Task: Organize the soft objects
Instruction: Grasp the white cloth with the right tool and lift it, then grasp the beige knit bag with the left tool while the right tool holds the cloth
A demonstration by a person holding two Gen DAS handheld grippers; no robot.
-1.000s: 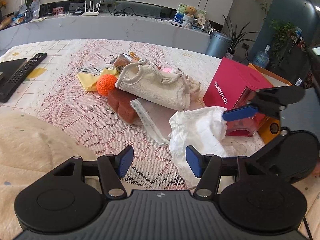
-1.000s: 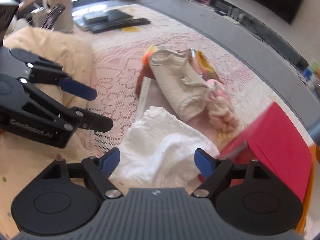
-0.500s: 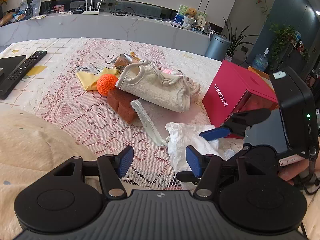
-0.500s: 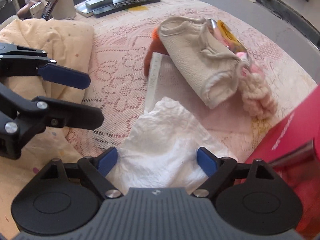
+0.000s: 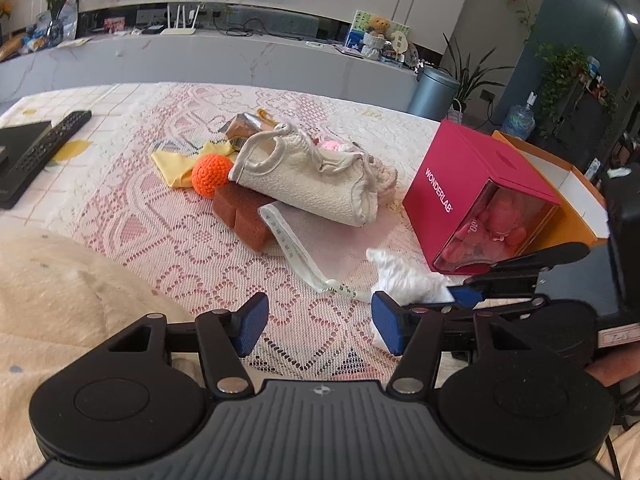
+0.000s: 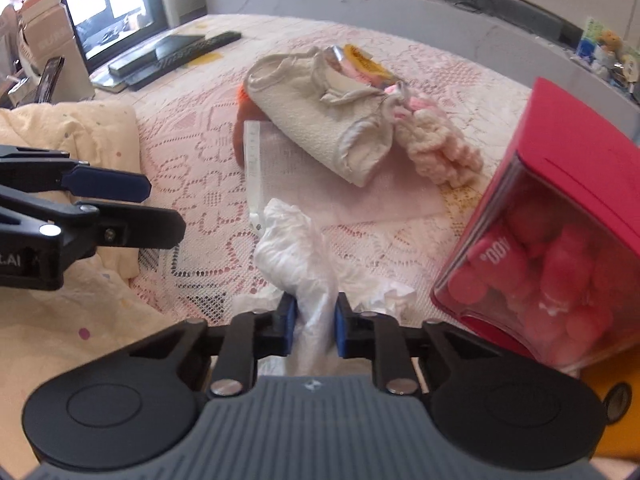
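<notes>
Lace tablecloth (image 6: 192,148); right gripper (image 6: 316,324) jaws closing on crumpled white cloth (image 6: 296,248)

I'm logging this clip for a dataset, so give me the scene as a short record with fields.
surface: lace tablecloth
right gripper: jaws closing, pinching the white cloth
left gripper: open, nothing between its jaws
pile: cream knit garment, orange crochet ball, brown sponge
container nearby: pink box
</notes>
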